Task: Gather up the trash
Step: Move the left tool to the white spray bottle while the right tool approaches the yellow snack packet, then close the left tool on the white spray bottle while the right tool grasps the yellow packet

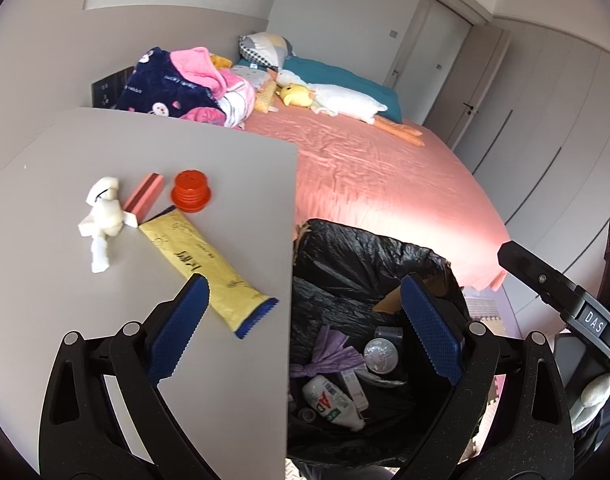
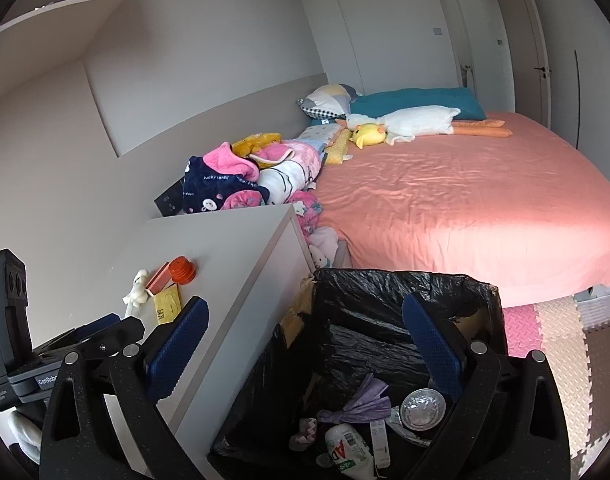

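Hiding most of the yellow wrapper [image 2: 167,304] in your right view, the left gripper [image 2: 105,334] blocks it — the left view shows the wrapper [image 1: 209,270] whole on the grey table [image 1: 65,160], beside a red cap [image 1: 191,191] and white tissue [image 1: 103,216]. Both grippers gape wide, empty; right gripper [image 2: 305,344] over the black-lined bin [image 2: 385,292], bed [image 2: 465,200] behind.

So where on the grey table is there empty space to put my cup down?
The grey table is bare along its far side, behind the orange cap, and on its left side, beyond the white tissue. The middle is crowded: tissue, pink box, cap and yellow packet sit close together. The near right edge borders the bin.
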`<act>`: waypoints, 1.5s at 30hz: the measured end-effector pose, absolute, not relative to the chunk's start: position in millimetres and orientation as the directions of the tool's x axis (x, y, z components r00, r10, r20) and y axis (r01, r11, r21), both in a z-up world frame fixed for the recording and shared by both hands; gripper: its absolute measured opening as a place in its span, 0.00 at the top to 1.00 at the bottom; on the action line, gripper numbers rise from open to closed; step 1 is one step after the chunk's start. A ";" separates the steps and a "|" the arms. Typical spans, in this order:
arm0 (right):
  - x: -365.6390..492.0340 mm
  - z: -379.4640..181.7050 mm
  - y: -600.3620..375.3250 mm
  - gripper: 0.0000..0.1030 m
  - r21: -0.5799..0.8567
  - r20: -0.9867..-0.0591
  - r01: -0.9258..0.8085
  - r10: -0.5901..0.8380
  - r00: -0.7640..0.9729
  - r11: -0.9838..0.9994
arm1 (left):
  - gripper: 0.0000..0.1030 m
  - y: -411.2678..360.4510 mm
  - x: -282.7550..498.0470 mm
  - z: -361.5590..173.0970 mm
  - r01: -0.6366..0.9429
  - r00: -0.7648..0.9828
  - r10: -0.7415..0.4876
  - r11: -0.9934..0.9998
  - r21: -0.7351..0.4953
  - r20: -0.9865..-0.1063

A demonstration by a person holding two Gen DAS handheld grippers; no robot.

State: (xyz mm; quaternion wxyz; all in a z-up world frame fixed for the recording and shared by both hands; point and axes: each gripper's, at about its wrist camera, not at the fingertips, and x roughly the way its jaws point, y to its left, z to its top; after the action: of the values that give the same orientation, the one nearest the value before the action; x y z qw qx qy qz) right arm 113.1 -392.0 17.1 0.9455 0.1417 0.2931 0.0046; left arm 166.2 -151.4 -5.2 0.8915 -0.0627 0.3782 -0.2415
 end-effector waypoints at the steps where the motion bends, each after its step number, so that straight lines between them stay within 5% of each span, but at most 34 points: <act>1: 114.4 16.8 -389.6 0.06 0.268 -0.554 0.070 0.095 0.827 0.961 | 0.10 -148.4 167.0 -5.9 0.376 0.600 -0.474 0.878 -0.295 -0.644; 30: 162.3 -5.6 -326.4 0.06 0.263 -0.590 -0.090 0.234 0.773 0.961 | 0.10 -76.5 211.3 -34.2 0.161 0.639 -0.310 0.949 -0.271 -0.704; 37: 178.8 -17.0 -306.9 0.19 0.270 -0.629 -0.130 0.277 0.726 0.954 | 0.27 -57.1 225.8 -38.2 0.098 0.653 -0.262 0.960 -0.263 -0.711; 45: 195.1 -26.4 -273.5 0.25 0.246 -0.663 -0.200 0.315 0.679 0.948 | 0.33 -46.6 245.4 -44.9 0.075 0.640 -0.236 0.966 -0.246 -0.731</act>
State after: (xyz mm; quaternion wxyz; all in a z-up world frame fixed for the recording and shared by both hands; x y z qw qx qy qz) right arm 195.1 -273.5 -26.4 0.9130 0.0765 0.3750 0.1412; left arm 245.4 -46.6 -44.9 0.9004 -0.0968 0.4153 -0.0864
